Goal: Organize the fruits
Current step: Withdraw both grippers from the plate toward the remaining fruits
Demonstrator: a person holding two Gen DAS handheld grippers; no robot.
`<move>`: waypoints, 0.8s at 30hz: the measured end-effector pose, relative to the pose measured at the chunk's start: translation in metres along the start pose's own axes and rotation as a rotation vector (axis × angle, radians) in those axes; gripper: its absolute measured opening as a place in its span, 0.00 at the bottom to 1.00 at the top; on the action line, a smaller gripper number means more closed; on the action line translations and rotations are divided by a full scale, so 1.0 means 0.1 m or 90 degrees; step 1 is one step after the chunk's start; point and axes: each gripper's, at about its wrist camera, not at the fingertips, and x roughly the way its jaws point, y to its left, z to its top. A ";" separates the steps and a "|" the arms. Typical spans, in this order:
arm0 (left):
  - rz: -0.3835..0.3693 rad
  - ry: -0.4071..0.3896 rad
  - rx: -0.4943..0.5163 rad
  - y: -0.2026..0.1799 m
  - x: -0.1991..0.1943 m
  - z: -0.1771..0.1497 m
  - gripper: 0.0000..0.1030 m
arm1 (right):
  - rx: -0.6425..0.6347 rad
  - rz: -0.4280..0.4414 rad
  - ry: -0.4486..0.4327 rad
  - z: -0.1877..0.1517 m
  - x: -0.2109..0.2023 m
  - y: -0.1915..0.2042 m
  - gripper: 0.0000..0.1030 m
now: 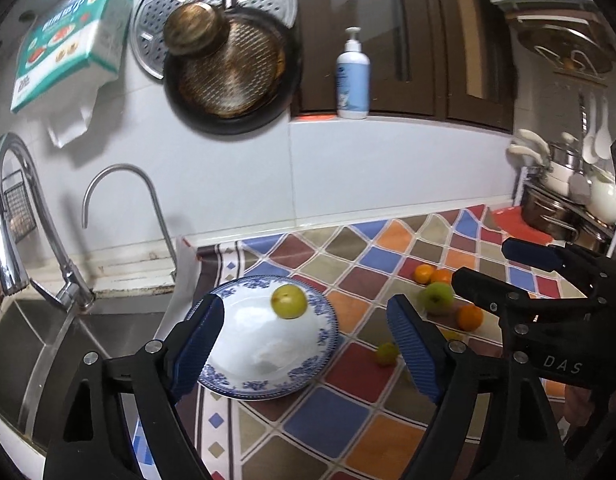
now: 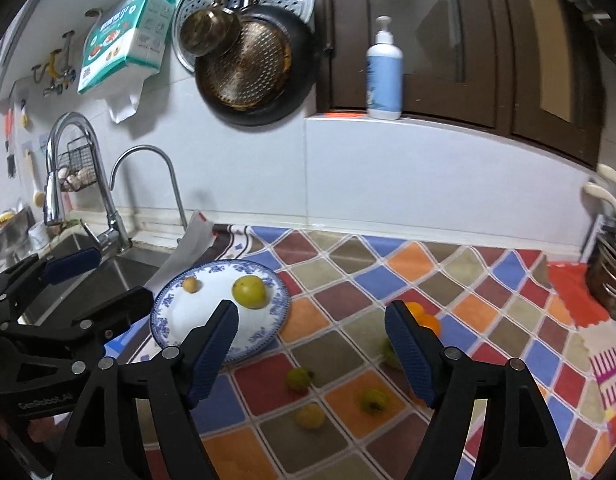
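A blue-rimmed white plate lies on the chequered cloth beside the sink. A yellow-green fruit lies on it, and a small yellow fruit near its far rim. My left gripper is open and empty above the plate. My right gripper is open and empty above the cloth; it also shows in the left wrist view. Loose on the cloth are a green apple, oranges and small yellow-green fruits.
The steel sink with two taps lies left of the plate. Pans hang on the wall above. A pump bottle stands on the ledge. A rack of pots stands at the right.
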 end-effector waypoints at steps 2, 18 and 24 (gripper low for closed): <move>-0.007 -0.003 0.009 -0.08 -0.03 -0.01 0.81 | 0.009 -0.012 -0.005 -0.05 -0.08 -0.06 0.74; -0.077 -0.009 0.090 -0.69 0.01 -0.21 0.82 | 0.046 -0.105 0.021 -0.47 -0.45 -0.49 0.74; -0.087 0.018 0.114 -0.88 0.18 -0.35 0.82 | 0.066 -0.131 0.055 -0.68 -0.43 -0.67 0.74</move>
